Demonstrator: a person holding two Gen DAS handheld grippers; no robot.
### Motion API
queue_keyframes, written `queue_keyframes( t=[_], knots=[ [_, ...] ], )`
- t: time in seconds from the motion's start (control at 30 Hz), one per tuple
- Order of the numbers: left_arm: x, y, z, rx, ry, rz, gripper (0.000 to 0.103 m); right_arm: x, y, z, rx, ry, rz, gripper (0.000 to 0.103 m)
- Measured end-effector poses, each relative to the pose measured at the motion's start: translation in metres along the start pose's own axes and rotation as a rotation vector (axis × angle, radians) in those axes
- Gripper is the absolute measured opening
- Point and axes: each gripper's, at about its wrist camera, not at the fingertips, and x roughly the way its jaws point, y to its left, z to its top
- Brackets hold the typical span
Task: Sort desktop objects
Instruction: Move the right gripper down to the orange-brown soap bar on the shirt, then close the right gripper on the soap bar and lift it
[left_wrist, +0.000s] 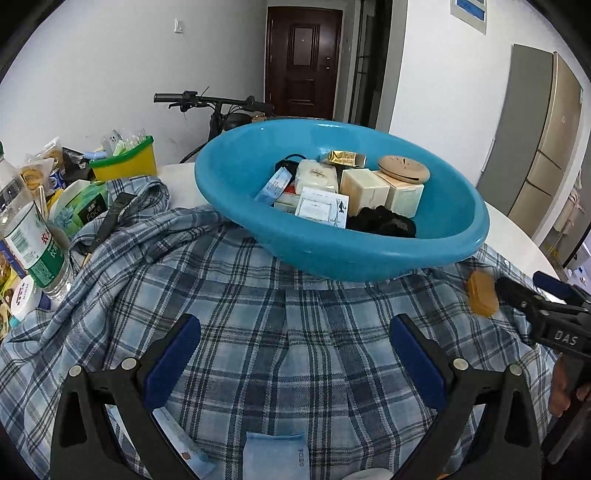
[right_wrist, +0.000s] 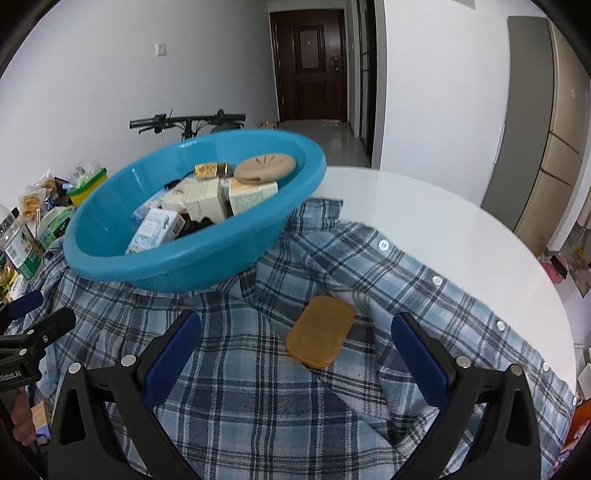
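Observation:
A blue plastic basin (left_wrist: 369, 254) (right_wrist: 177, 266) holding several small boxes, a tan round case and a black item rests on a blue plaid shirt (left_wrist: 258, 332) (right_wrist: 258, 406) spread over the white table. A flat amber soap-like bar (right_wrist: 320, 336) (left_wrist: 482, 297) lies on the shirt to the right of the basin. My right gripper (right_wrist: 295, 354) is open, its blue pads on either side of the bar and just short of it. My left gripper (left_wrist: 295, 354) is open and empty above the shirt, in front of the basin.
At the left stand a water bottle (left_wrist: 33, 243), a green tissue pack (left_wrist: 79, 210), a yellow-green bin (left_wrist: 127, 164) and snack packets. The bare white table (right_wrist: 443, 229) runs to the right. A bicycle (left_wrist: 218, 107) stands behind the table.

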Motion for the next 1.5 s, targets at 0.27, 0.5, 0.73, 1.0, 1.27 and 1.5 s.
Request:
queue_keyframes(
  t=[0.27, 0.5, 0.73, 1.0, 1.27, 1.5],
  knots=[
    [0.003, 0.002, -0.001, -0.005, 0.008, -0.006, 0.103, 0.031, -0.010, -0.003, 0.021, 0.090, 0.016, 0.091],
    [0.002, -0.003, -0.003, 0.026, -0.022, 0.039, 0.103, 0.058, -0.022, -0.009, 0.048, 0.167, -0.011, 0.068],
    [0.000, -0.009, -0.002, 0.067, -0.041, 0.059, 0.103, 0.064, -0.020, -0.009, 0.019, 0.170, -0.040, 0.053],
    [0.003, -0.008, -0.006, 0.052, -0.015, 0.027, 0.103, 0.055, -0.023, -0.011, 0.024, 0.169, -0.021, 0.047],
    [-0.006, -0.003, -0.007, 0.036, -0.024, 0.018, 0.103, 0.031, -0.010, -0.031, -0.044, 0.208, 0.069, 0.047],
    [-0.005, -0.004, -0.007, 0.037, -0.018, 0.013, 0.103, 0.022, 0.008, -0.041, -0.100, 0.198, 0.141, 0.047]
  ],
)
